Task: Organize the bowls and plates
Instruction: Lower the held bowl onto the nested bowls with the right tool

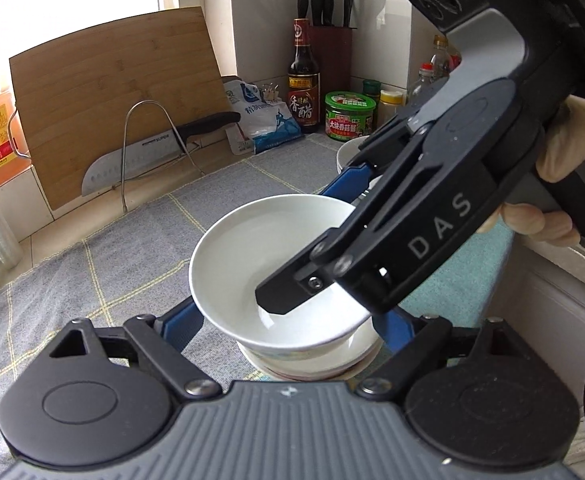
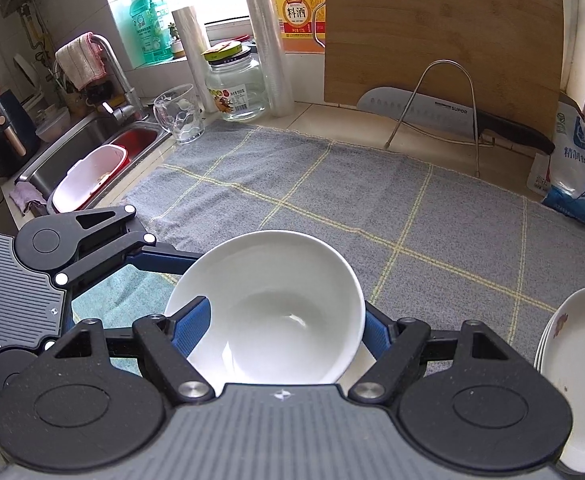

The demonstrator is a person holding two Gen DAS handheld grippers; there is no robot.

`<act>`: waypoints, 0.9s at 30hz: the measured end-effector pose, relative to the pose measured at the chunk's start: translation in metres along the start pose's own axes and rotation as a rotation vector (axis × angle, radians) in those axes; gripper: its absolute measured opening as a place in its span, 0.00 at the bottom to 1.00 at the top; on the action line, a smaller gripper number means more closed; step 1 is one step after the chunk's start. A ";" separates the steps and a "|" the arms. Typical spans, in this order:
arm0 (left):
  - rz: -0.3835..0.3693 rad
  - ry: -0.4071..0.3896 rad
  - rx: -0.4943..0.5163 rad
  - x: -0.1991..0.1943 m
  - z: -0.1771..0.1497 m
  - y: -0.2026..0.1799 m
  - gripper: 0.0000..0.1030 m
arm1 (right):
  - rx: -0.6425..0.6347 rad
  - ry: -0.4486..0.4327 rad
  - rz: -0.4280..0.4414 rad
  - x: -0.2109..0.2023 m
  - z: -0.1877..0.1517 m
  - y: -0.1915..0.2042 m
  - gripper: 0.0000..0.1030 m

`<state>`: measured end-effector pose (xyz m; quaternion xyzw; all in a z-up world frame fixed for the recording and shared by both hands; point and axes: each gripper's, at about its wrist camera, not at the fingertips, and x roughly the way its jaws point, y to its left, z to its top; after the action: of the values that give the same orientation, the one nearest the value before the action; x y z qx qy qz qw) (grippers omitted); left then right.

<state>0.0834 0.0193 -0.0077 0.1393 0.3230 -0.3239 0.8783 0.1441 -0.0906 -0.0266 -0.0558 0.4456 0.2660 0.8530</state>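
White bowl (image 2: pixel 268 308) sits between the fingers of my right gripper (image 2: pixel 284 320), which is clamped across it as tight as the bowl's width allows. One finger reaches down inside the bowl and the other is at its outer wall. I hold it tilted, right over a small stack of dishes (image 1: pixel 312 360) on the grey checked cloth (image 2: pixel 372 200). Its foot is at the top dish, though I cannot tell whether it has landed.

My left gripper (image 1: pixel 288 320) has its jaws spread wide on either side of that stack. The bowl hides one finger, so I cannot tell whether the pads press on anything.

I judge this to be the nesting step, bowl onto bowls, with the flat plates (image 2: pixel 572 360) piled apart at the right. Next I should level the bowl, settle it squarely into the dish below, and only then ease my right fingers apart and lift the inner one out without dragging the rim.
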 end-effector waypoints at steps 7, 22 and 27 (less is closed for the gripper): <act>-0.013 0.017 -0.005 0.006 0.000 0.000 0.88 | 0.009 0.014 -0.001 0.004 -0.006 -0.005 0.81; -0.029 0.038 -0.007 0.015 0.000 0.003 0.88 | 0.009 0.032 -0.003 0.013 -0.013 -0.011 0.81; -0.032 0.044 -0.008 0.018 -0.001 0.005 0.88 | 0.005 0.035 -0.005 0.014 -0.015 -0.012 0.81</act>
<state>0.0968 0.0150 -0.0195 0.1378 0.3457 -0.3333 0.8663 0.1457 -0.0999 -0.0479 -0.0594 0.4610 0.2618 0.8458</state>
